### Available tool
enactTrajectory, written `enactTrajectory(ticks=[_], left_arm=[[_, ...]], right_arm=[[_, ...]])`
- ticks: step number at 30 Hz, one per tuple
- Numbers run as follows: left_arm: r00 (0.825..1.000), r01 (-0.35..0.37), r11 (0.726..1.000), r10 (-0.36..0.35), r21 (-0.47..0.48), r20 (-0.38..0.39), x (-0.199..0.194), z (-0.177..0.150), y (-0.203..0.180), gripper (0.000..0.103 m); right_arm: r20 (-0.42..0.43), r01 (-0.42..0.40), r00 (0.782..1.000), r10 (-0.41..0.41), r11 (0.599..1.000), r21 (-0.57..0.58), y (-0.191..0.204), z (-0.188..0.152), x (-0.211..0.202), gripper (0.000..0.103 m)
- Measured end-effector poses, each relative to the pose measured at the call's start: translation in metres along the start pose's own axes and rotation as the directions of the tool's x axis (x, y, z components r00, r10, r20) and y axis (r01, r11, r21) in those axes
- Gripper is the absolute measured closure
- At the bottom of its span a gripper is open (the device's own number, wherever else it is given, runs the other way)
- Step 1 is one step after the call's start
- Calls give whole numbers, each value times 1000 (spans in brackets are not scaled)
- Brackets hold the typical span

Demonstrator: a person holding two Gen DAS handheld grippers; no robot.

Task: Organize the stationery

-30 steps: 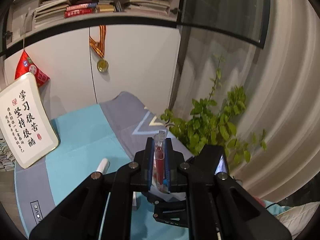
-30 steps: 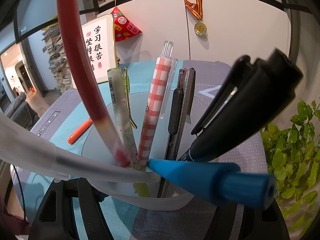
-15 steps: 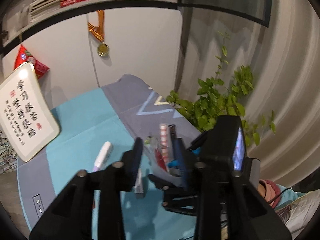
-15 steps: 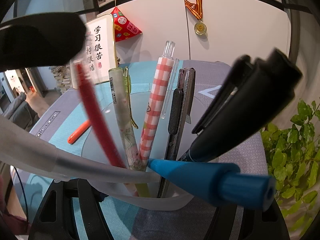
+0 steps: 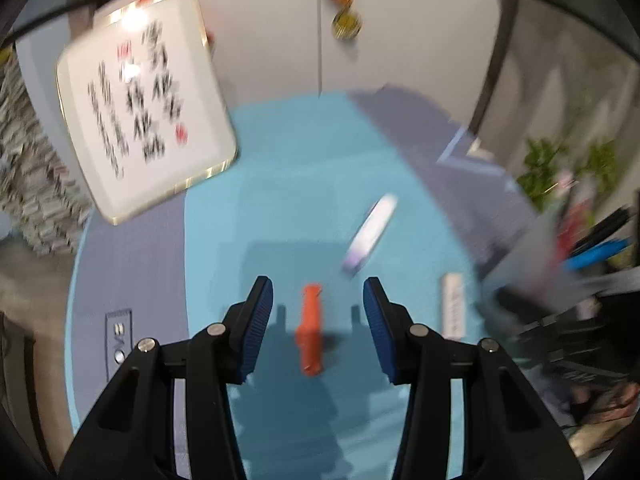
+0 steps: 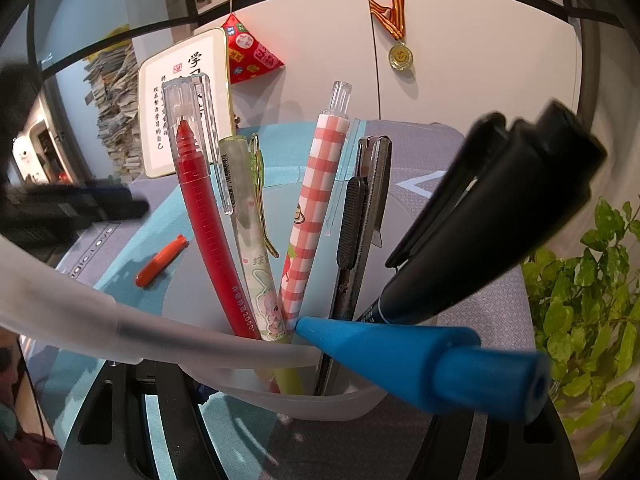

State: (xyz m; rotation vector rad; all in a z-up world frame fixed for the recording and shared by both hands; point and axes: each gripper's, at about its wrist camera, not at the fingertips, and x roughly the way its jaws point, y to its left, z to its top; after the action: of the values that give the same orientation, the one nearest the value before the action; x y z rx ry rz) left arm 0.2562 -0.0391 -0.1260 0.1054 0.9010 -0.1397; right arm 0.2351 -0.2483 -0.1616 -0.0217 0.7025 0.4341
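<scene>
Across the teal and grey desk mat my left gripper hung with its jaws spread wide and nothing between them, blue pads bare; beneath that gap an orange pen lay flat on the mat; a white and purple marker lay further off to the right, and a small white eraser-like piece nearer the cup. On my right wrist view the frosted pen cup filled the foreground; I could not tell how far my right gripper was closed, its fingers hidden behind the cup; standing inside were a black marker, a blue pen, a red pen, a checked pen, a pale green pen and a utility knife; this left view was blurred.
</scene>
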Motion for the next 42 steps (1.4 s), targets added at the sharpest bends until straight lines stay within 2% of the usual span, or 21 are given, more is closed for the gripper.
enactTrajectory(ticks=[3, 5, 9, 11, 13, 15, 19, 23, 26, 29, 33, 36, 39, 41, 42], left_arm=[[999, -20, 1000, 20, 16, -39, 21, -7, 2, 58], [998, -41, 999, 42, 28, -42, 29, -8, 2, 58], [998, -37, 999, 38, 29, -48, 40, -3, 2, 60], [998, -27, 999, 29, 35, -56, 46, -2, 1, 70], [998, 5, 1000, -4, 24, -57, 49, -1, 1, 91], [998, 21, 1000, -20, 13, -68, 49, 1, 1, 92], [997, 60, 998, -61, -13, -42, 33, 2, -1, 93], [995, 85, 996, -85, 6, 44, -4, 7, -9, 92], [986, 123, 992, -125, 23, 112, -35, 13, -17, 92], [968, 174, 984, -180, 46, 177, -64, 20, -28, 93], [925, 268, 959, -282, 89, 254, -97, 30, -51, 94], [902, 308, 941, -335, 139, 273, -113, 34, -69, 94], [893, 294, 936, -341, 193, 293, -121, 33, -83, 94], [896, 286, 936, -337, 205, 289, -120, 32, -83, 94], [904, 281, 940, -327, 195, 276, -114, 30, -81, 92]], right_arm=[[-1, -1, 1000, 1, 1000, 1, 0, 0, 0, 30], [-3, -1, 1000, 1, 1000, 1, 1, 0, 0, 30], [-4, 0, 1000, 0, 1000, 2, 2, -1, 0, 30], [-4, 1, 1000, -1, 1000, 2, 2, 0, 0, 30], [-4, 1, 1000, -1, 1000, 2, 2, -1, 0, 30], [-4, 1, 1000, -1, 1000, 2, 2, 0, 0, 30], [-4, 1, 1000, -1, 1000, 2, 2, -1, 0, 30], [-4, 0, 1000, 0, 1000, 2, 2, 0, 0, 30], [-4, 0, 1000, 0, 1000, 2, 2, -1, 0, 30], [-4, 0, 1000, 0, 1000, 2, 2, 0, 0, 30], [-4, 1, 1000, -1, 1000, 2, 2, 0, 1, 30], [-4, 0, 1000, 0, 1000, 2, 2, 0, 1, 30], [-5, -1, 1000, 1, 1000, 4, 1, 0, 2, 30], [-5, -1, 1000, 1, 1000, 3, 1, 0, 2, 30], [-5, -1, 1000, 1, 1000, 4, 1, 0, 2, 30]])
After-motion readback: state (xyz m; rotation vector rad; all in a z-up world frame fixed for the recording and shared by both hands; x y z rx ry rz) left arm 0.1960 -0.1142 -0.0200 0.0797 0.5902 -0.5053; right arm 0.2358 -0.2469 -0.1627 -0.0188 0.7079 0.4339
